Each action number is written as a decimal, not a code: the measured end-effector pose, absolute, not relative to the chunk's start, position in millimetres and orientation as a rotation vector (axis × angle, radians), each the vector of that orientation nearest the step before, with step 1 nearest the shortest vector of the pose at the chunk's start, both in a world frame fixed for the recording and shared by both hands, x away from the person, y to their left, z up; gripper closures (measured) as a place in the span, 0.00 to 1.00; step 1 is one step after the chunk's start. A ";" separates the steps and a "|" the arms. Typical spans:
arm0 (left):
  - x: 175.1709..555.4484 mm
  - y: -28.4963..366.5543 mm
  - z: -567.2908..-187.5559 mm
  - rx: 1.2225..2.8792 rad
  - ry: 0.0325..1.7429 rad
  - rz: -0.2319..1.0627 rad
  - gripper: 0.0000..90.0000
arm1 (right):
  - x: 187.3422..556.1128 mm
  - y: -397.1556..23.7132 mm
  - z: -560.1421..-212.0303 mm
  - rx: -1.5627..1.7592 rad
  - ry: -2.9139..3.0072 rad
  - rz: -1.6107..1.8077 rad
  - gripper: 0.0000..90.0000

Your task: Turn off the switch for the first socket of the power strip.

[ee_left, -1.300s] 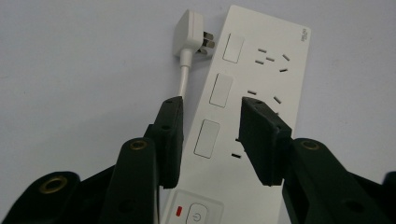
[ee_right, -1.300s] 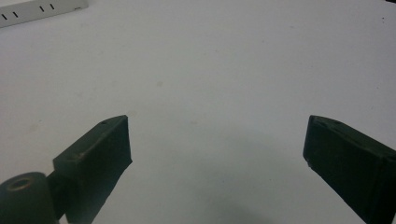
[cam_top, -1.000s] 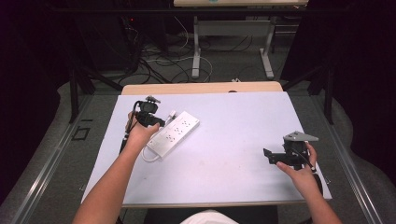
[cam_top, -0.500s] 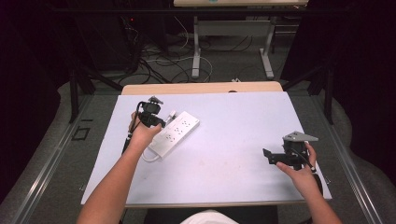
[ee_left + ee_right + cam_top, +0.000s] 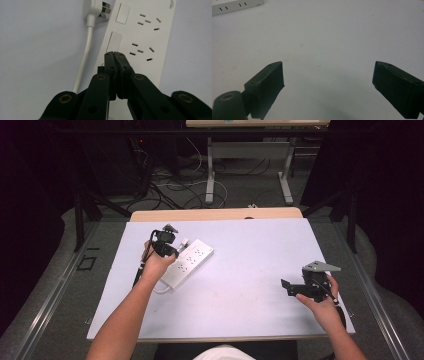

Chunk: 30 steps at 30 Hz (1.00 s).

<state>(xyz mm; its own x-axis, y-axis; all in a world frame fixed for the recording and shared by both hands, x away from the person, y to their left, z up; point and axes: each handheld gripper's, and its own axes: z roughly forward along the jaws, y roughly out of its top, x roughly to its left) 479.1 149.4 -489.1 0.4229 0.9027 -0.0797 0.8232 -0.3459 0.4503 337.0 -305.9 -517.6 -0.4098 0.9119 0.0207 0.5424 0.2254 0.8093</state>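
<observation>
A white power strip [image 5: 192,260] lies slantwise on the left half of the pale table [image 5: 250,245]. Its white plug [image 5: 100,10] and cable [image 5: 85,57] lie along one side of it. My left gripper [image 5: 114,53] points down at the power strip [image 5: 140,37], beside a blank switch panel. Its jaws have just been closing and now meet with nothing between them. In the high view the left gripper [image 5: 167,251] stands over the strip's near end. My right gripper [image 5: 328,75] hovers open over bare table, and in the high view it [image 5: 287,287] is at the right front.
A strip end [image 5: 234,6] lies far off at the top left of the right gripper view. Beyond the table's far wooden edge [image 5: 215,214] are desk legs and loose cables on the floor. Metal rails run along both sides.
My left gripper has edged slightly right over the power strip. The right hand and its gripper have kept still.
</observation>
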 end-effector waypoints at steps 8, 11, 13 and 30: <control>482.2 147.9 -493.4 2.262 1.480 0.254 0.99 | 337.7 -305.4 -518.5 1.346 2.052 1.060 0.10; 483.1 147.5 -495.2 2.268 1.487 0.244 0.99 | 337.9 -304.8 -519.3 1.349 2.063 1.059 0.09; 483.8 147.2 -496.3 2.270 1.483 0.245 0.99 | 338.2 -304.7 -519.8 1.349 2.069 1.051 0.08; 486.8 144.2 -503.6 2.279 1.507 0.228 0.99 | 339.1 -304.7 -521.2 1.364 2.073 1.033 0.03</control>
